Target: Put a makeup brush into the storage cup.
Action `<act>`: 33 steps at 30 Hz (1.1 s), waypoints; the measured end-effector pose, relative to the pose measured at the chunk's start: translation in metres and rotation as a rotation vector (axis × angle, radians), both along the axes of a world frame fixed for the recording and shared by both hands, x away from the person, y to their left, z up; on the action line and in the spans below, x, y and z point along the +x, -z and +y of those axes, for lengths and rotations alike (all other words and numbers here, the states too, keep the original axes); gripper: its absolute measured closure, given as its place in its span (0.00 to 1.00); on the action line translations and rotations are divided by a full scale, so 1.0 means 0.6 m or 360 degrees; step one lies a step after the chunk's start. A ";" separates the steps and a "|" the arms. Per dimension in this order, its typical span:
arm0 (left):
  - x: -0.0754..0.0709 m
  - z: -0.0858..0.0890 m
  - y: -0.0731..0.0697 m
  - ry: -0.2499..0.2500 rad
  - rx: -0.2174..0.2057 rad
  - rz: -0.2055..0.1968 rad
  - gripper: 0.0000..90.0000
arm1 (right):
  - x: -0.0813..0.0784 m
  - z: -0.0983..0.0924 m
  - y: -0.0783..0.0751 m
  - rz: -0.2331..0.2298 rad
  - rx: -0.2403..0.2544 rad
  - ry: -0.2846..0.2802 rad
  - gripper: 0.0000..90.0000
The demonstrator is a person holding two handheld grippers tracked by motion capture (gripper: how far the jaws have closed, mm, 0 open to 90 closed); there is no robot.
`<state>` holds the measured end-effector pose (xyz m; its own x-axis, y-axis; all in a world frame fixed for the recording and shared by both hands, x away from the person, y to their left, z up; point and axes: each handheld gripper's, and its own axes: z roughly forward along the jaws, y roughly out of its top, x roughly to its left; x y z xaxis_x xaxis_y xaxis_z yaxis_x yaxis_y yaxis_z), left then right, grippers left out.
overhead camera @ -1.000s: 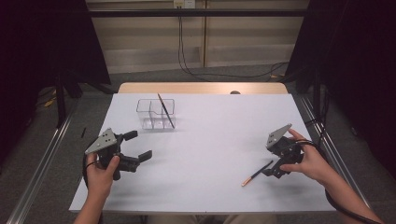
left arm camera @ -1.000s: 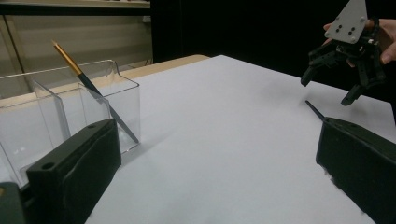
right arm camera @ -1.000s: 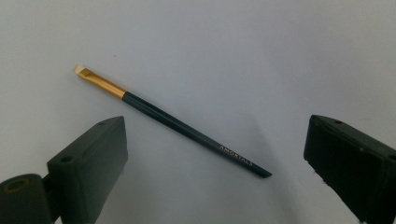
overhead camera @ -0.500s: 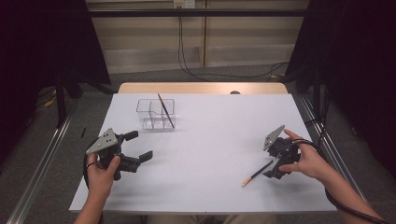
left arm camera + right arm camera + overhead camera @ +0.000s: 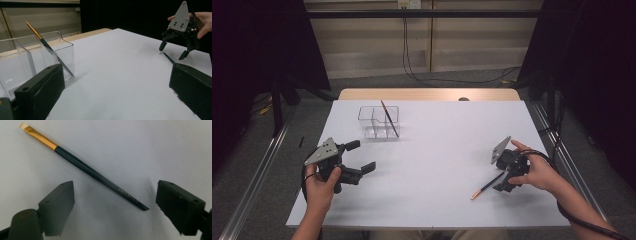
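Each black hand-held gripper (image 5: 355, 157) carries a grey triangular plate (image 5: 321, 151) — screw-dotted — and the right trails a black cable (image 5: 583, 220).

My high view is evenly lit from above: the white bench (image 5: 432, 150) is bright, while both side edges of the frame fall into near black. Shadows on it are faint and soft. In my left gripper view the near fingers (image 5: 40, 92) are blurred and the clear box (image 5: 37, 57) catches pale reflections. My right gripper view is sharp on the brush (image 5: 82, 167), with soft shadow beneath it.
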<state>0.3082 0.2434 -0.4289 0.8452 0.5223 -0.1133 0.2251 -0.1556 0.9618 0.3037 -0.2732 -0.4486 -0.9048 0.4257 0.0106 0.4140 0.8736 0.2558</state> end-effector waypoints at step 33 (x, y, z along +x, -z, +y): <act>0.001 -0.002 0.002 -0.0002 0.0025 -0.0006 0.00 | 0.010 -0.005 0.007 0.0025 -0.0021 -0.0034 0.38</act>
